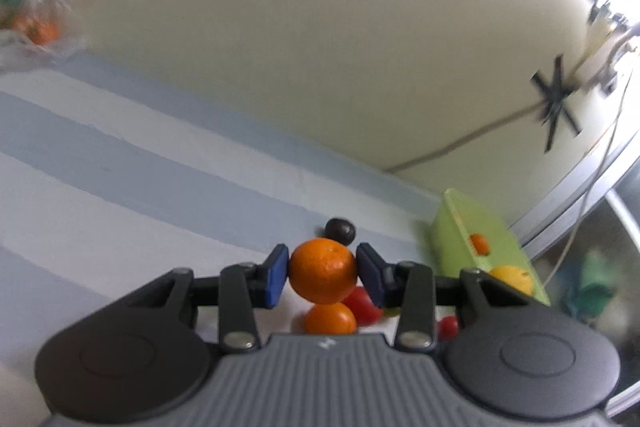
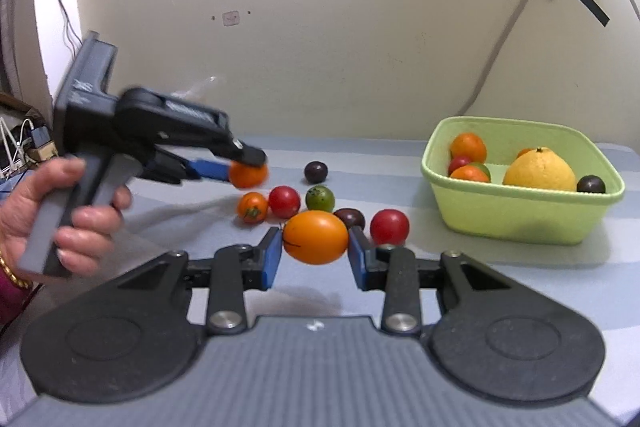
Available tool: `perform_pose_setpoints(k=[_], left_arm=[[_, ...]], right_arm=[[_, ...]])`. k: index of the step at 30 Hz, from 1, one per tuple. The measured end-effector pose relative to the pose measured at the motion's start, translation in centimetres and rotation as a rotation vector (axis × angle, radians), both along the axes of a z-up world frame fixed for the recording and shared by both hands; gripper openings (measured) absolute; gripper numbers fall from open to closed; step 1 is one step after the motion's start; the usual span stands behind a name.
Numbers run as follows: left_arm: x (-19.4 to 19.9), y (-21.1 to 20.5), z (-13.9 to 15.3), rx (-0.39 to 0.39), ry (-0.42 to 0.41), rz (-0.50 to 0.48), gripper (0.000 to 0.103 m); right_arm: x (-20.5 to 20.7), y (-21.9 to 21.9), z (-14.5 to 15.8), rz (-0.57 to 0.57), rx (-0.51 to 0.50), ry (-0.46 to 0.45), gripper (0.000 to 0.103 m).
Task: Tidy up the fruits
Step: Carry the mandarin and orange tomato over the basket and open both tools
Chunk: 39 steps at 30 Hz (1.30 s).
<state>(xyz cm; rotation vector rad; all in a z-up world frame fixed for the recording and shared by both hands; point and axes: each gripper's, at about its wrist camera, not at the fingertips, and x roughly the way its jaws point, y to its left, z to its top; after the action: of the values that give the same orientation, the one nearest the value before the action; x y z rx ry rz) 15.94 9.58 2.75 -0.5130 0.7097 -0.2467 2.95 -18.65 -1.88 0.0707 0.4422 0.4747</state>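
Currently, I hold a fruit in each gripper above the striped table (image 2: 520, 279). My left gripper (image 1: 322, 275) has its blue pads pressed against the sides of a small orange (image 1: 322, 275), lifted clear of the loose fruit below. My right gripper (image 2: 315, 249) is clamped on an orange tomato (image 2: 315, 242), gripped across its long axis. The green basket (image 2: 460, 203) sits to the right, near the wall, already holding a large yellow citrus (image 2: 538, 171) and several smaller fruits. Loose on the table remain a red tomato (image 2: 389, 225), a second red one (image 2: 284, 201), a green tomato (image 2: 320, 198) and a dark plum (image 2: 316, 171).

Risks, as I judge them: both fruits are round and smooth, held only at two narrow contact patches, so a fast swing toward the basket could roll either one out. The left view is motion-blurred, so I cannot judge how firmly its pads seat. Both grippers heading for one basket may collide; too hard a squeeze could split the tomato.
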Motion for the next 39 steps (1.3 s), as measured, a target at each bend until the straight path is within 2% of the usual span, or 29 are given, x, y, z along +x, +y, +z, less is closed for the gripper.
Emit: perform_pose_setpoints(k=[5, 10, 14, 18, 21, 25, 32, 37, 39], left_arm=[[-5.5, -0.3, 0.4, 0.045, -0.029, -0.063, 0.038], [-10.9, -1.7, -1.0, 0.074, -0.005, -0.157, 0.038], [-14.0, -2.5, -2.2, 0.121, -0.009, -0.188, 0.038], [-14.5, -3.2, -2.0, 0.166, -0.032, -0.18, 0.04], [-14.6, -3.7, -2.0, 0.201, -0.039, -0.167, 0.047], [-15.2, -4.6, -1.9, 0.253, -0.056, -0.178, 0.05], [-15.3, -5.2, -1.9, 0.281, -0.059, -0.179, 0.051], [-15.5, -5.4, -1.8, 0.309, -0.071, -0.167, 0.049], [-15.6, -5.3, -1.8, 0.313, -0.063, -0.154, 0.048]], right_arm=[[-1.8, 0.1, -0.4, 0.026, -0.039, 0.018, 0.038], [-4.1, 0.2, -1.0, 0.047, -0.078, 0.046, 0.038], [-5.6, 0.6, -1.5, 0.076, -0.104, 0.057, 0.038], [-6.1, 1.3, -2.1, 0.078, -0.14, 0.035, 0.039], [-6.3, 1.8, -2.5, 0.06, -0.185, 0.019, 0.04], [-6.4, 1.5, -2.5, 0.062, -0.17, 0.022, 0.04], [-6.3, 1.4, -2.5, 0.07, -0.164, 0.029, 0.041], [-5.3, 2.1, -2.1, 0.079, -0.208, 0.017, 0.051], [-4.4, 2.2, -2.0, 0.087, -0.208, 0.038, 0.052]])
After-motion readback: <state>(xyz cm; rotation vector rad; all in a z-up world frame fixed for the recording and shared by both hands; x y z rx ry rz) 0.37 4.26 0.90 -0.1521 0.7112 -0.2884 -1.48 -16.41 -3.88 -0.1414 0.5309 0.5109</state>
